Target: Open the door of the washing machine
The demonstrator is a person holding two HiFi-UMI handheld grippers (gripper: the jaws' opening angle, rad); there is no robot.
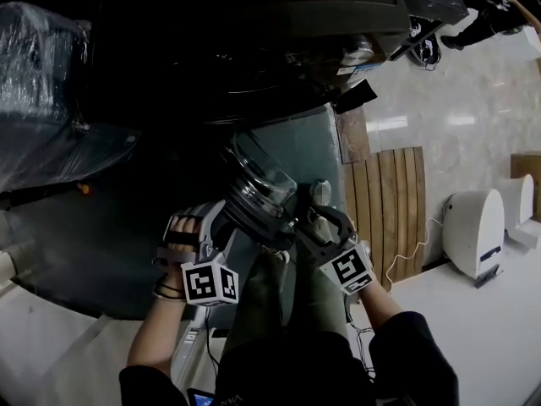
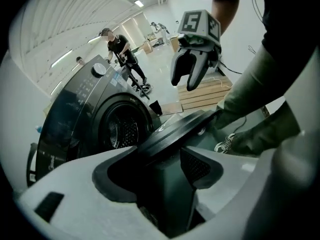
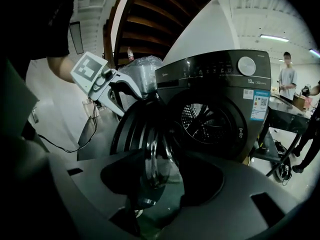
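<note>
The dark washing machine (image 1: 254, 57) stands with its round door (image 1: 262, 189) swung out, glass bowl showing; the drum opening (image 3: 205, 116) is uncovered. My left gripper (image 1: 232, 220) is at the door's left edge. In the left gripper view the door's rim (image 2: 175, 129) runs between its wide-set jaws, with a gap beside the left pad. My right gripper (image 1: 314, 205) hangs just right of the door. In the left gripper view the right gripper (image 2: 189, 79) is open and empty, above the door. From the right gripper view the door (image 3: 145, 134) is ahead, with the left gripper (image 3: 117, 96) at its far rim.
A wooden pallet (image 1: 389, 201) lies right of the machine, with a white device (image 1: 473, 227) and a cable beyond it. A plastic-wrapped bulk (image 1: 42, 49) sits at the left. My legs (image 1: 279, 311) are below the door. A person (image 3: 287, 79) stands behind the machine.
</note>
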